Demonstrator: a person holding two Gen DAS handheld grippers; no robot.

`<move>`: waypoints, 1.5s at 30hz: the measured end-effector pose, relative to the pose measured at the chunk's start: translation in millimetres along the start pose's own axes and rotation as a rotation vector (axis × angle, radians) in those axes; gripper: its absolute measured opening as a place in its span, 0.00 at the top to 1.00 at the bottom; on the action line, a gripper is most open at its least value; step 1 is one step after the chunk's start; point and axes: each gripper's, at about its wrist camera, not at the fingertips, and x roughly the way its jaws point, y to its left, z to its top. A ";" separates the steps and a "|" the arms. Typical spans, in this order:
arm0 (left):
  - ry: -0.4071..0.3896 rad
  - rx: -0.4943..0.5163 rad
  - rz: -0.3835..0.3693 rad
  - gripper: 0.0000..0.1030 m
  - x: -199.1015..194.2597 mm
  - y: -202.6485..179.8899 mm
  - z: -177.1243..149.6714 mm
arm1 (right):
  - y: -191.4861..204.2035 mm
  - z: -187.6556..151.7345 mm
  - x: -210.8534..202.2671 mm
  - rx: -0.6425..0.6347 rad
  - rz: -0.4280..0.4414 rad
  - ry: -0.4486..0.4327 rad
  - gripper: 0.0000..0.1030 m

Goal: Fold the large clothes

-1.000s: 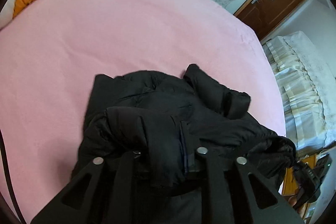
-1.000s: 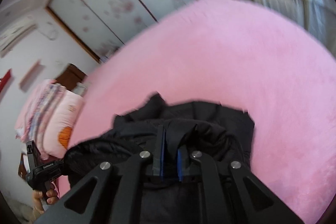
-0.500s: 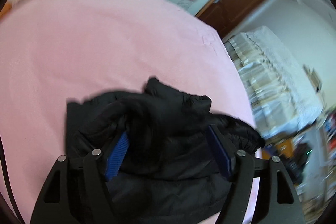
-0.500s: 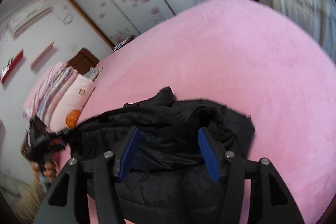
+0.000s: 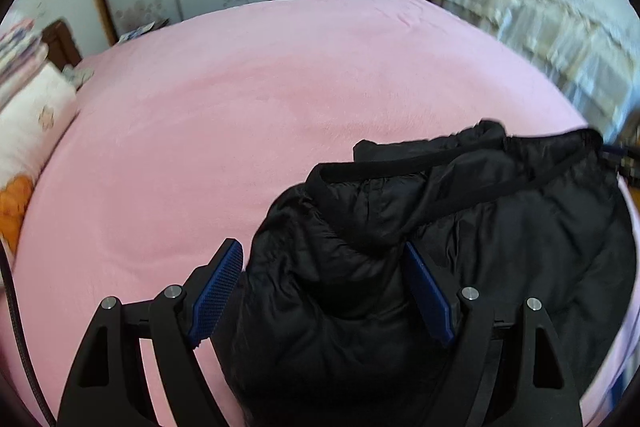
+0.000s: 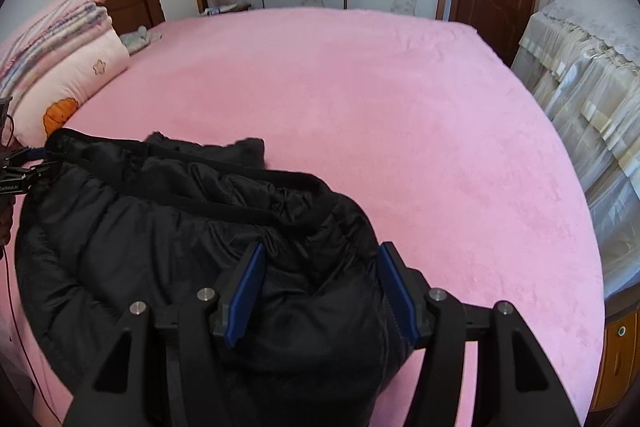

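Your left gripper (image 5: 320, 267) has just spread its jaws; the puffy black quilted jacket (image 5: 460, 227) lies loose between them on the pink bed (image 5: 240, 115).

No readable text anywhere — only a faint white strip of lettering on the left gripper (image 6: 16, 183), seen at the left edge of the right wrist view — too small to decipher.

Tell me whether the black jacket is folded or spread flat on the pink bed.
Folded. The black jacket is doubled over near the pink bed's edge, its hem band lying across the padded body.
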 end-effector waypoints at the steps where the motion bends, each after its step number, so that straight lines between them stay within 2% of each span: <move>1: -0.001 0.022 -0.001 0.22 2.3 0.3 1.2 | -1.4 2.8 2.2 -0.004 0.002 0.005 0.43; 3: -0.005 0.072 -0.014 0.22 7.7 -2.5 4.3 | -5.1 4.6 11.2 -0.018 0.025 0.030 0.43; 4: -0.002 0.090 -0.024 0.27 10.0 -3.9 5.7 | -6.1 5.3 16.9 -0.028 0.032 0.050 0.43; 5: -0.002 0.109 -0.036 0.37 12.4 -6.0 8.3 | -7.2 6.2 21.4 -0.034 0.033 0.065 0.43; 6: 0.007 0.118 -0.042 0.64 15.6 -7.4 10.3 | -8.5 6.9 25.2 -0.034 0.043 0.075 0.43; 7: 0.019 0.117 -0.048 0.85 19.0 -8.6 12.4 | -10.3 6.6 30.3 -0.026 0.084 0.098 0.45; 9: 0.032 0.101 -0.003 0.90 25.6 -9.5 15.8 | -12.3 5.8 35.7 -0.009 0.121 0.107 0.76; 10: 0.023 0.104 0.019 0.92 25.1 -11.1 16.5 | -11.8 5.7 40.2 -0.009 0.097 0.111 0.93; 13: -0.028 0.104 0.092 0.94 22.2 -18.7 20.5 | -10.5 6.4 40.5 0.006 0.033 0.065 0.94; 18: -0.100 -0.002 0.188 0.94 13.3 -9.5 33.2 | -22.2 14.2 23.8 0.120 -0.029 -0.083 0.94; 21: -0.083 -0.056 0.256 0.94 22.9 -2.9 34.8 | -28.3 19.4 26.5 0.175 -0.097 -0.111 1.00; 23: -0.057 -0.094 0.324 0.94 36.1 2.8 33.0 | -33.8 21.9 36.4 0.208 -0.200 -0.091 1.00; 25: -0.016 -0.161 0.313 0.94 49.7 13.7 29.1 | -46.5 21.6 48.6 0.269 -0.272 -0.061 1.00; 27: -0.006 -0.175 0.303 0.94 58.5 12.4 25.0 | -60.5 16.4 58.3 0.329 -0.261 -0.025 1.00; 31: -0.016 -0.084 0.313 0.94 65.0 -10.2 27.0 | -41.3 12.9 51.5 0.243 -0.251 -0.056 1.00; 34: -0.009 -0.082 0.293 0.94 67.4 -14.0 27.7 | -26.0 19.1 37.3 0.198 -0.256 -0.089 1.00; 36: -0.005 -0.090 0.283 0.93 68.9 -15.4 30.2 | -14.3 29.0 25.4 0.190 -0.213 -0.117 0.96; 37: -0.003 -0.093 0.281 0.93 70.0 -16.4 30.3 | -7.7 35.6 22.0 0.196 -0.137 -0.111 0.80; 38: -0.001 -0.093 0.282 0.93 70.3 -16.9 31.3 | -5.2 39.0 23.4 0.197 -0.100 -0.093 0.54; 40: 0.002 -0.096 0.282 0.92 68.3 -17.0 30.3 | -2.4 47.6 34.2 0.190 -0.040 -0.038 0.35; 41: 0.003 -0.097 0.279 0.92 67.8 -18.0 30.8 | -1.8 50.8 43.2 0.181 -0.033 -0.002 0.35; 45: 0.008 -0.096 0.267 0.92 72.1 -19.4 35.0 | -9.5 50.2 74.9 0.173 -0.101 0.084 0.35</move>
